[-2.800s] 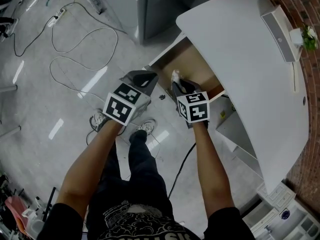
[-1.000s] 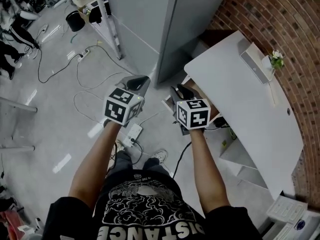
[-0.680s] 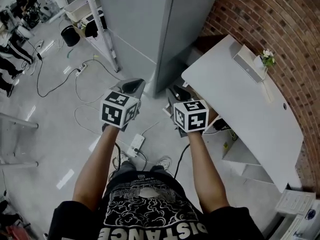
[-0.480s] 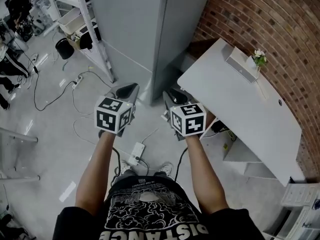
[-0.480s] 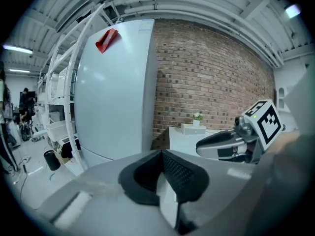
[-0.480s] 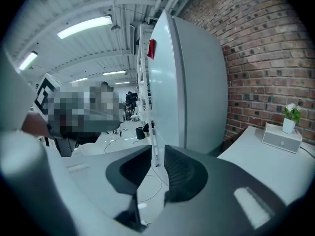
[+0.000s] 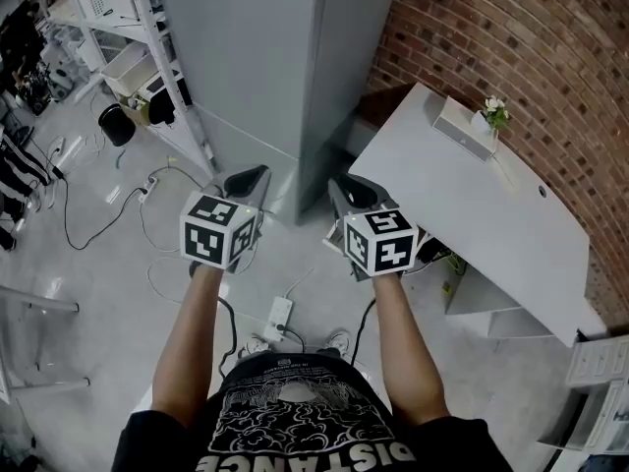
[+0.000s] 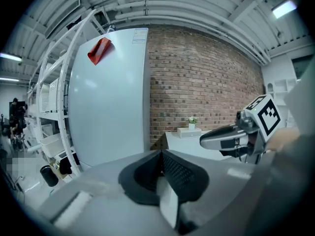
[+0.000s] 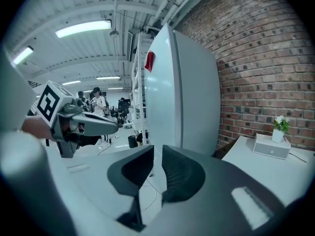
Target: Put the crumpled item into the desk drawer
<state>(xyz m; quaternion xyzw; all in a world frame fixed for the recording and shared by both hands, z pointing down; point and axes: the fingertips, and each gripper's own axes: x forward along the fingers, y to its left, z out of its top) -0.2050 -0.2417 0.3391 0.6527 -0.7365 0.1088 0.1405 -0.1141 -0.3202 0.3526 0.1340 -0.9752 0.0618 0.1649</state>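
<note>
I hold both grippers up in front of me, level with each other, beside the white desk [image 7: 472,200]. My left gripper [image 7: 250,177] is shut with nothing in it; its pads [image 8: 170,168] meet. My right gripper [image 7: 346,189] has a narrow gap between its jaws in the right gripper view [image 9: 157,156]. Those jaws have just been closing, and nothing is between them. No crumpled item and no drawer show in any view; the desk top hides what lies under it.
A tall grey cabinet [image 7: 295,67] stands ahead against the brick wall [image 7: 491,28]. A white box [image 7: 462,128] and a small plant [image 7: 493,112] sit on the desk. A power strip [image 7: 278,315] with cables lies by my feet. Shelving [image 7: 118,37] is at the left.
Both grippers have risen away from the open drawer and the view has tilted up. The white crumpled item at the right gripper's tips earlier is gone from it. The drawer is out of sight.
</note>
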